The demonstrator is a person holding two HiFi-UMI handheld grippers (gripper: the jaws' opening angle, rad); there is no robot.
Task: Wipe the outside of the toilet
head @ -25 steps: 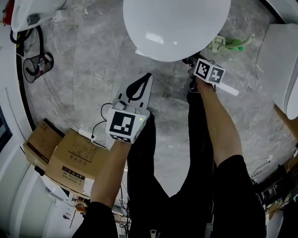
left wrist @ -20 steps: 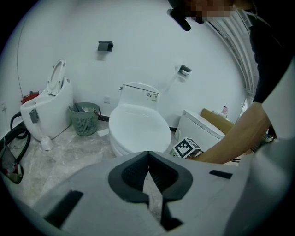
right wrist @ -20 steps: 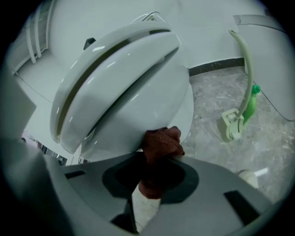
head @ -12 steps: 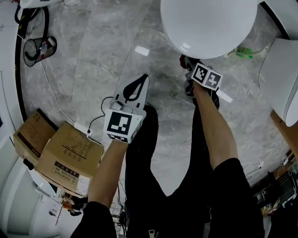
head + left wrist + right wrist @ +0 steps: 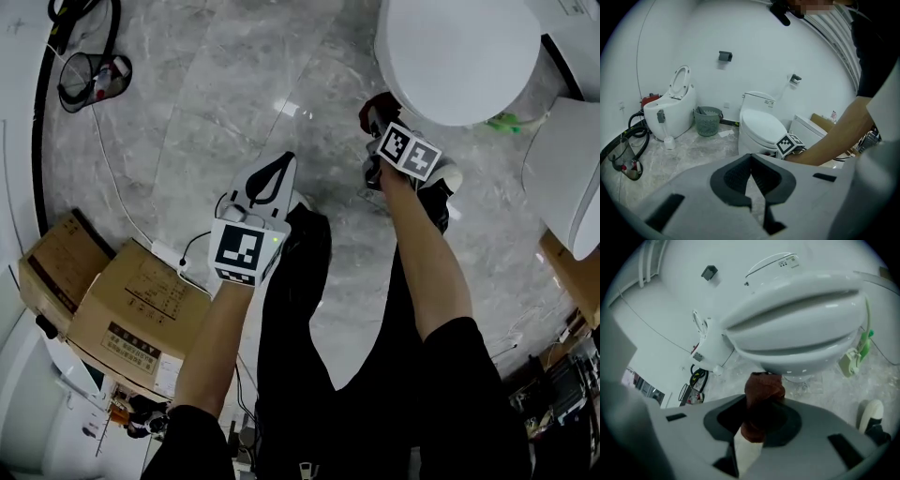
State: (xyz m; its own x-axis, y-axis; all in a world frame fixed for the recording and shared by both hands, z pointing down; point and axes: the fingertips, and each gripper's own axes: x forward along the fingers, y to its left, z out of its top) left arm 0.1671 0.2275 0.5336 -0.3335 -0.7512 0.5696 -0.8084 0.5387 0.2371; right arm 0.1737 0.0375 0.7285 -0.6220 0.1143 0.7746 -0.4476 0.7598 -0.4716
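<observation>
The right tool (image 5: 758, 420) is clamping a reddish-brown cloth (image 5: 763, 392) between its jaws, and the bunched cloth is sticking out past the tips. The cloth is pointing at the lower front curve of the toilet (image 5: 792, 329), just beneath the closed lid; whether it is touching the porcelain cannot be told. From the head view, the right tool (image 5: 373, 120) is sitting just beside the rim of the toilet (image 5: 459, 56), with its marker cube behind it and the person's arm reaching forward.

The left tool (image 5: 750, 174) is holding nothing: its jaws are meeting at the tips, with only floor showing behind them. In the head view, the left tool (image 5: 270, 176) is hanging over the grey marbled floor (image 5: 206, 112), well apart from the toilet and to the left of the right tool.

Further out, a green brush holder (image 5: 862, 348) is standing by the toilet's base. A second toilet (image 5: 670, 112) with its seat raised is standing against the far wall, with a green basket (image 5: 707, 121) between it and the task's toilet. Cardboard boxes (image 5: 141, 314) are lying on the floor at the person's left, and a wire bin (image 5: 89, 80) is sitting farther up near the wall.
</observation>
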